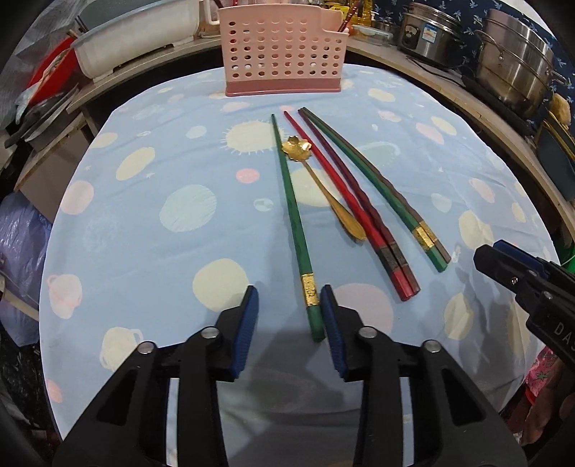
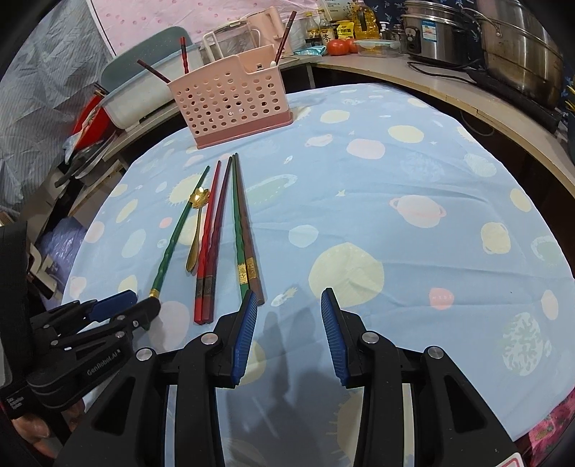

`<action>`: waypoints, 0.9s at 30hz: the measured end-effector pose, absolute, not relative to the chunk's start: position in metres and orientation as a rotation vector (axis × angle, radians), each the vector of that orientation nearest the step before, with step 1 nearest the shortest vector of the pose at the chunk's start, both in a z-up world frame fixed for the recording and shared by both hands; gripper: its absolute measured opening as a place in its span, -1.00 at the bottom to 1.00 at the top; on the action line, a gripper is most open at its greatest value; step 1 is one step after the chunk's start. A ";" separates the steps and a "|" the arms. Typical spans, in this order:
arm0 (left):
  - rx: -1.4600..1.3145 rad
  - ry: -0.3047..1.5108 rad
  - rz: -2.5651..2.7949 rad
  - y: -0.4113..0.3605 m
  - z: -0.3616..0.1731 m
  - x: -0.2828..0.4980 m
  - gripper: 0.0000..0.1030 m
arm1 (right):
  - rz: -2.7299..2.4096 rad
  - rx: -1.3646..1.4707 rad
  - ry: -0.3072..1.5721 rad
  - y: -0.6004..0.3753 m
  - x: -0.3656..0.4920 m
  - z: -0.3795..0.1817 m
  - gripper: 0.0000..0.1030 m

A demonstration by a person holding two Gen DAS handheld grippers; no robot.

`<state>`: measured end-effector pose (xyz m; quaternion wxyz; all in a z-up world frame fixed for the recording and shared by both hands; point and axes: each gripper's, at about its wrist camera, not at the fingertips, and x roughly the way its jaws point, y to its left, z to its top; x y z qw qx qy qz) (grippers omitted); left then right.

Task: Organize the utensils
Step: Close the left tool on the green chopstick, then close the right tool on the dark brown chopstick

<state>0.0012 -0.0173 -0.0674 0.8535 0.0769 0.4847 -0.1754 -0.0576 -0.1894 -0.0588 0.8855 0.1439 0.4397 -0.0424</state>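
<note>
So the left gripper [image 1: 289, 305] is down low over the blue planet-print tablecloth [image 1: 161, 258], jaws parted with the gold-banded end of the lone green chopstick [image 1: 293, 222] sitting between them; that end lies right up against the right-hand pad [image 1: 332, 334] while the other pad is clear of it, so it's not clamped on anything. The right gripper [image 2: 289, 309] is parted about the same, with only bare cloth between its pads; its left pad [image 2: 246, 334] sits just beside the ends of the green and brown chopstick pair [image 2: 242, 230]. Between those and the lone green one lie the red and dark-red pair [image 2: 210, 244] and a little gold spoon [image 2: 196, 222] with a flower-shaped bowl, all fanned out pointing roughly toward the pink perforated utensil holder [image 1: 284, 54] at the far edge of the table. The holder already has a few chopsticks [image 2: 284, 34] sticking up out of it, and steel pots [image 1: 517, 64] sit on the counter off to the right
</note>
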 end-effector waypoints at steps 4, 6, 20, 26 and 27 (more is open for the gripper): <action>0.139 1.029 -0.352 -0.010 -0.067 0.009 -0.74 | -0.075 0.283 0.925 -0.184 -0.050 -0.065 -0.29; 0.125 1.036 -0.351 -0.008 -0.067 0.012 -0.80 | -0.064 0.271 0.933 -0.181 -0.044 -0.068 -0.29; 0.145 1.024 -0.339 -0.011 -0.069 0.012 -0.79 | -0.041 0.227 0.939 -0.172 -0.026 -0.074 -0.50; 0.139 1.025 -0.341 -0.010 -0.069 0.012 -0.79 | -0.039 0.204 0.946 -0.169 -0.023 -0.077 -0.67; 0.137 1.026 -0.342 -0.010 -0.069 0.012 -0.79 | -0.035 0.221 0.952 -0.171 -0.023 -0.078 -0.67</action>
